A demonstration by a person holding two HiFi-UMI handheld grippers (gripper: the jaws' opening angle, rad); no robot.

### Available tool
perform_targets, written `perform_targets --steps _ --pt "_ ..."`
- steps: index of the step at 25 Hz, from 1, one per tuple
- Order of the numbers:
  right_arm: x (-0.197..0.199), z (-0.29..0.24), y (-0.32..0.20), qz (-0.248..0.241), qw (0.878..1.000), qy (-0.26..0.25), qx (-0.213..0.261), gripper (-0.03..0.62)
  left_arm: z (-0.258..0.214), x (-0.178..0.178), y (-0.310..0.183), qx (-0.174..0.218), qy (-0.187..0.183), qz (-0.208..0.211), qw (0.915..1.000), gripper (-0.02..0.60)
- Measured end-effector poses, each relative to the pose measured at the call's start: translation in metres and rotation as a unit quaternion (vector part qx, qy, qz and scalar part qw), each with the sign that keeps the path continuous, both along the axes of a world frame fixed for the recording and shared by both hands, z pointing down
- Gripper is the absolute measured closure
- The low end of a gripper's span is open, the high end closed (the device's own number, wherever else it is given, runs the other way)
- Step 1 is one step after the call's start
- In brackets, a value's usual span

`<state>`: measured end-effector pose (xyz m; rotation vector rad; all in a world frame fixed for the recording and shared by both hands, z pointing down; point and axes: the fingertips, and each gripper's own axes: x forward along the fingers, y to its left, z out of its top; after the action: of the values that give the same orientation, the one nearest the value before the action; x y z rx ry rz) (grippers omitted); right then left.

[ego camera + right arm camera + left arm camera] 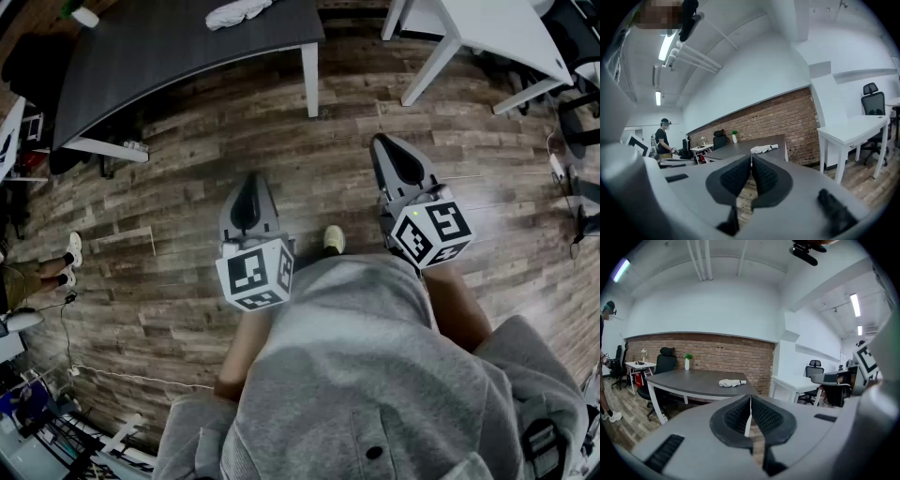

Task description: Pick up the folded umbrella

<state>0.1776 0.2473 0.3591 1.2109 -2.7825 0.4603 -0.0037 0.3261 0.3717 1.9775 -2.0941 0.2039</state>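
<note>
Office floor of wood planks stretches ahead of me. The folded umbrella (238,12) lies on top of a dark grey table (169,47), close to its end, almost straight ahead of both tools and well beyond their tips. I judge nothing of the pick is done yet. The left gripper (749,408) has its jaws pressed together on nothing, and the right gripper (751,165) is the same. The whole job is left: approach the table, open a jaw, close on the umbrella, lift.
</note>
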Motion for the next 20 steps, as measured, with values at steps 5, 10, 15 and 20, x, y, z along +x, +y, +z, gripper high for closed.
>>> perform_targets --steps 5,10,15,20 --pt "-0.003 0.002 0.005 -0.01 1.0 -0.001 -0.011 0.569 0.001 0.006 0.004 -0.016 0.001 0.004 0.9999 0.566" --pt "-0.009 -0.001 0.003 -0.018 1.0 -0.007 -0.008 0.569 -0.005 0.006 0.004 -0.015 -0.002 0.003 0.9999 0.566" --pt "-0.009 0.0 0.013 -0.039 0.999 -0.01 -0.004 0.569 -0.01 0.012 0.007 -0.009 0.001 0.004 0.9999 0.566" --pt "-0.006 0.001 0.021 -0.047 0.999 -0.014 -0.003 0.569 -0.015 0.014 0.011 -0.003 0.002 0.003 1.0 0.566"
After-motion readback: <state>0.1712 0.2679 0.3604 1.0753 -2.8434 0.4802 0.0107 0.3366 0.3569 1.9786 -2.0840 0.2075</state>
